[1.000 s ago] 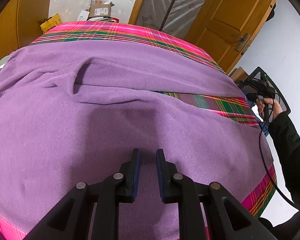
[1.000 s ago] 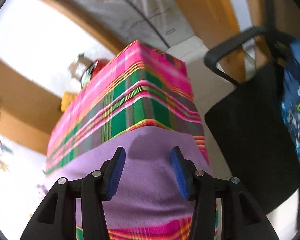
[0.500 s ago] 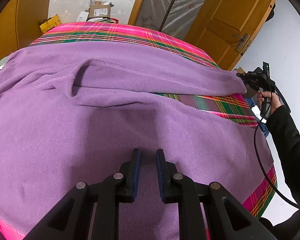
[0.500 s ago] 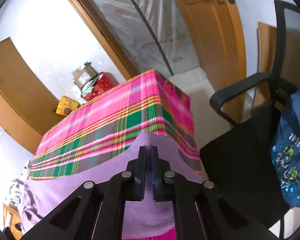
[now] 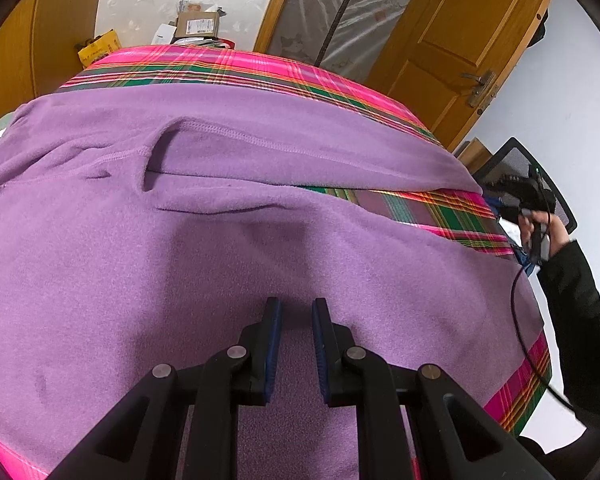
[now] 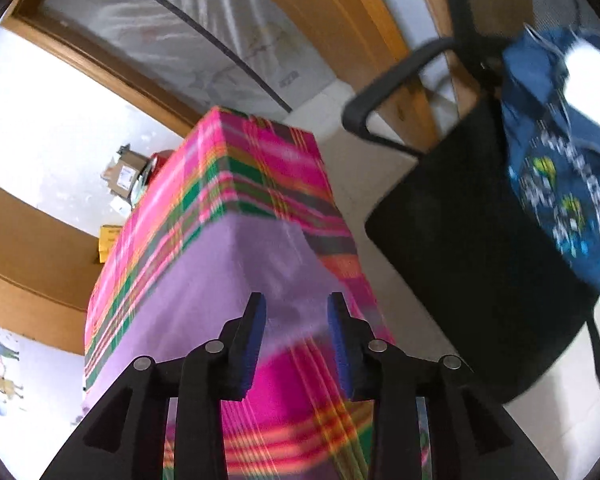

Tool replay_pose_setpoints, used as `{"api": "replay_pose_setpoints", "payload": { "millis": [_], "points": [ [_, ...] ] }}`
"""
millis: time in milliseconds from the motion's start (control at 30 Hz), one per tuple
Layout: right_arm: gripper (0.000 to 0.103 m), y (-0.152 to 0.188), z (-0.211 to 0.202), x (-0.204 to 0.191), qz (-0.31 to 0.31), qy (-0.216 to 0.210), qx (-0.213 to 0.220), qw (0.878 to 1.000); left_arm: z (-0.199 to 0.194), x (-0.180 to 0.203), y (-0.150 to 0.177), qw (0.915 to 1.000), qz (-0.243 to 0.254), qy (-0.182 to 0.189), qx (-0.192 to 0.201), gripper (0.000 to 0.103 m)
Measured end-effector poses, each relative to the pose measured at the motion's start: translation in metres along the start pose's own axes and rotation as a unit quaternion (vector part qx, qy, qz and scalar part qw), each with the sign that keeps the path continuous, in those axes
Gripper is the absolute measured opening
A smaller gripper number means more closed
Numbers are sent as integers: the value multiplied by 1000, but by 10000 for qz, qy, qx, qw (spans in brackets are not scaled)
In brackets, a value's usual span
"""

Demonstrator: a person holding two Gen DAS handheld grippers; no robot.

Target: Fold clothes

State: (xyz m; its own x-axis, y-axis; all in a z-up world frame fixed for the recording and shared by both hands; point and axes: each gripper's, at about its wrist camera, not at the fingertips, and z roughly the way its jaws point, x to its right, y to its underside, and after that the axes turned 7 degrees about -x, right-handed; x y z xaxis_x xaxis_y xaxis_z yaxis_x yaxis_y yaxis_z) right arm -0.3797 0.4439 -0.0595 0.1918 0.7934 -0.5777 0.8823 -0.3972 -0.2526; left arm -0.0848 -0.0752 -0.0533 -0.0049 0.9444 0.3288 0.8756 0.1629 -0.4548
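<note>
Purple fleece garment: lying spread across a table covered in a pink and green plaid cloth, one long part folded over toward twelve o'clock in the left wrist view, its end reaching the table edge at three o'clock. Left gripper: hovering low over the fleece at six o'clock, jaws standing at a narrow gap with nothing pinched between them. Right gripper: jaws opening, fleece edge and plaid lying beyond the gap, pads pressing on nothing. Handling note, as judgement: the draped end wants smoothing flat and squaring to the edge before another fold; pinching one layer only should be avoiding creases. Containers: cardboard boxes sitting past the table at twelve o'clock, contents not visible. Black chair: carrying a blue printed garment.
</note>
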Motion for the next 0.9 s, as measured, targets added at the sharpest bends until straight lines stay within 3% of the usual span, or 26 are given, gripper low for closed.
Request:
{"api": "replay_pose_setpoints", "payload": {
  "millis": [167, 367, 500, 633, 733, 900],
  "points": [
    [33, 12, 1, -3, -126, 12, 62, 9999, -1, 2, 1, 10000, -10, -33, 1, 16],
    [33, 18, -7, -12, -543, 893, 116, 9945, -5, -2, 5, 10000, -64, 3, -57, 16],
    [33, 36, -29, -32, -869, 498, 410, 9941, -10, -5, 4, 9998, -131, -132, -5, 16],
    [36, 71, -52, -82, -1644, -39, 720, 9838, -22, -19, 3, 9989, -307, -292, 194, 16],
    [46, 104, -53, -117, -2174, -493, 603, 9730, -35, -36, 3, 9968, -525, -464, 373, 16],
    [46, 162, -34, -162, -2774, -921, 77, 9563, -56, -70, 6, 9908, -920, -776, 626, 16]
  ]
}}
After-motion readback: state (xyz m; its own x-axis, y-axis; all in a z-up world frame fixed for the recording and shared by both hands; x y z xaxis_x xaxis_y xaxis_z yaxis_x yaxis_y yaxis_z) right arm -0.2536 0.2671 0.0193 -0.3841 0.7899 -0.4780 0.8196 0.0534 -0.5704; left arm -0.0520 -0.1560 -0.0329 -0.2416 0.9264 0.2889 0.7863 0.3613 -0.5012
